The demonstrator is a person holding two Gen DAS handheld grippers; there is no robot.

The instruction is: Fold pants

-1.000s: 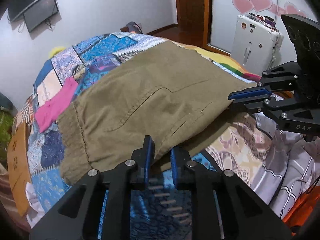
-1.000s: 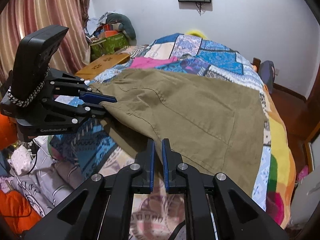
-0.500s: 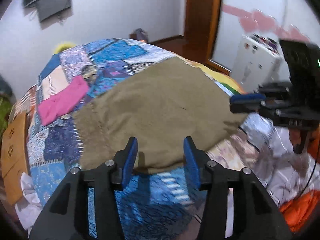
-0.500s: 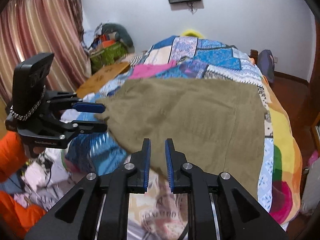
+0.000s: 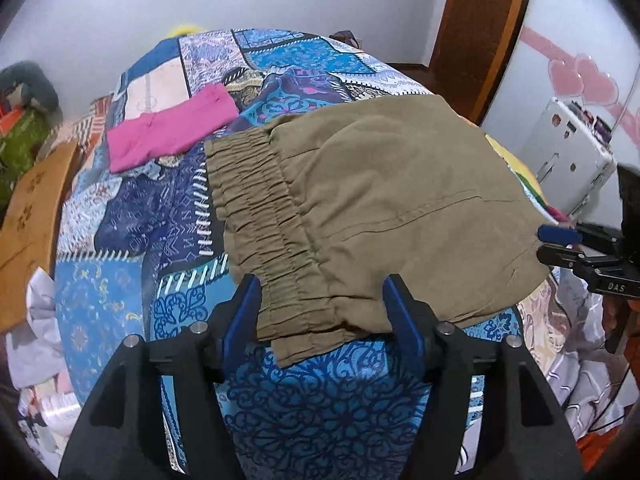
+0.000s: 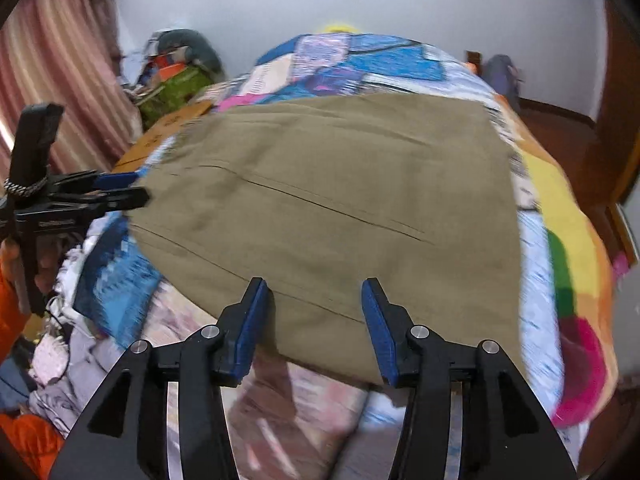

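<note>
The olive-brown pants [image 5: 384, 204] lie folded flat on the patchwork bedspread [image 5: 120, 296], elastic waistband [image 5: 264, 216] towards my left gripper. My left gripper [image 5: 322, 312] is open and empty, its jaws wide at the waistband's near corner, above the cloth. My right gripper [image 6: 316, 320] is open and empty at the pants' near edge [image 6: 332, 208]. The right gripper also shows in the left wrist view [image 5: 560, 242], and the left gripper in the right wrist view [image 6: 124, 188], each at a side of the pants.
A folded pink garment [image 5: 172, 128] lies on the bed beyond the waistband. A white case [image 5: 568, 156] stands at the right by the heart-decorated wall. Loose clothes [image 6: 64, 360] are piled at the bed's near side. A wooden board [image 5: 28, 216] lies at the left.
Both grippers have let go of the pants and opened wide. The lifted edge has dropped flat onto the bed, and both grippers have drawn back a little.
</note>
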